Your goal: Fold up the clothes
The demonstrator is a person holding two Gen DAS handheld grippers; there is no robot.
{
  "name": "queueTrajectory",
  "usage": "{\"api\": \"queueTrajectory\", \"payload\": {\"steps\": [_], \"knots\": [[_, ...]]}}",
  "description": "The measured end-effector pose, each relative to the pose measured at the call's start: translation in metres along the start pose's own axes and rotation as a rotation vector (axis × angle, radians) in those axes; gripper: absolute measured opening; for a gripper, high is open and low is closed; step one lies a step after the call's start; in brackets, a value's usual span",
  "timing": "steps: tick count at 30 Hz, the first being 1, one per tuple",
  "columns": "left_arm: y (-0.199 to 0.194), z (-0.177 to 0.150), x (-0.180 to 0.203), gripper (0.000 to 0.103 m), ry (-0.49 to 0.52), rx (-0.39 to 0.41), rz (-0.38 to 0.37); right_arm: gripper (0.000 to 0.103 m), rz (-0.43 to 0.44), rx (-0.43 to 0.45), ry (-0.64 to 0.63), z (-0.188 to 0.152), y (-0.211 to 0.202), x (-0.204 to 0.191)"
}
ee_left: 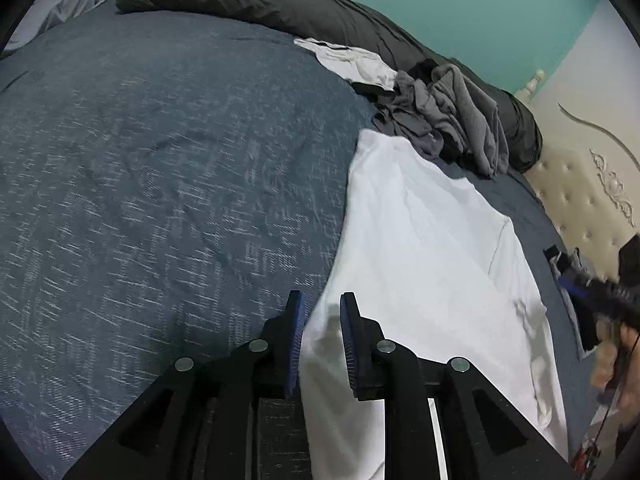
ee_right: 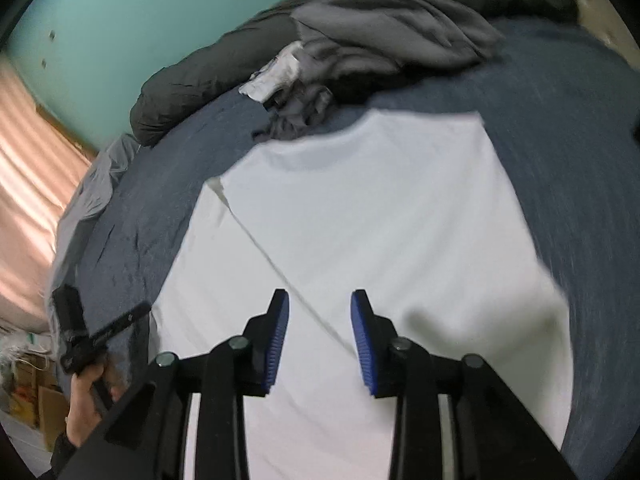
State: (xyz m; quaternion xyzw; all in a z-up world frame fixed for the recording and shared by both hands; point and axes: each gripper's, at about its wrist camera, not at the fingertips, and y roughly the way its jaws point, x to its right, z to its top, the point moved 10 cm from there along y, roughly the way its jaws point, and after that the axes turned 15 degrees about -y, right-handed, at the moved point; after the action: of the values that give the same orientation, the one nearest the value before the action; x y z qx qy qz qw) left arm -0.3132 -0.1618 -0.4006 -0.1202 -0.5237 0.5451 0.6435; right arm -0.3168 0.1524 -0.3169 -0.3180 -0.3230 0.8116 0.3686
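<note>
Left gripper (ee_left: 323, 312): black frame, blue ribbed pads, jaws a narrow gap apart w/ the near-left edge of the white garment (ee_left: 424, 248) running between them; can't tell if the pads actually pinch the cloth. Right gripper (ee_right: 319, 312): same build, jaws spread wide, nothing between them, hovering over the garment's near part.

White garment (ee_right: 360, 208) is smooth thin cloth, mostly flat on the bed, roughly rectangular, w/ one straight diagonal crease or seam (ee_right: 280, 276) running from its far-left corner toward the right gripper. Its near-right corner is blurred and looks lifted or rumpled. It lies on the right half of the bed in the left wrist view.

Bedspread (ee_left: 160, 180) is blue-grey woven fabric w/ pale flecks, few shallow wrinkles. Wide bare stretch of it left of the garment, narrower strip on the right before the edge.

In the right wrist view, a hand (ee_right: 86, 404) at lower left holds the other gripper's black handle, just beside the garment's left edge.

Farther off: crumpled grey clothes pile (ee_left: 448, 120) touching or just beyond the garment's far edge, a small white cloth (ee_left: 352, 60) near it. Behind, a long dark grey rolled duvet (ee_left: 280, 4) along the teal wall (ee_left: 480, 12). Cream tufted headboard (ee_left: 580, 192) at far right.
</note>
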Motion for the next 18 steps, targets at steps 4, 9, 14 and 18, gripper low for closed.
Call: {"api": "queueTrajectory", "payload": {"steps": [4, 9, 14, 18], "knots": [[-0.003, 0.004, -0.001, 0.021, -0.003, 0.019, -0.004, 0.032, -0.040, 0.011, -0.031, 0.017, -0.008, 0.001], [0.000, 0.000, 0.000, 0.022, 0.011, 0.009, 0.004, 0.032, -0.063, -0.024, -0.065, 0.017, -0.011, 0.006], [0.001, 0.000, -0.001, 0.022, 0.000, 0.007, -0.003, 0.032, -0.072, -0.133, -0.050, -0.044, -0.012, 0.016], [-0.002, -0.003, 0.001, 0.023, 0.010, 0.008, -0.003, 0.032, -0.078, -0.224, -0.004, -0.099, -0.003, 0.028]]}}
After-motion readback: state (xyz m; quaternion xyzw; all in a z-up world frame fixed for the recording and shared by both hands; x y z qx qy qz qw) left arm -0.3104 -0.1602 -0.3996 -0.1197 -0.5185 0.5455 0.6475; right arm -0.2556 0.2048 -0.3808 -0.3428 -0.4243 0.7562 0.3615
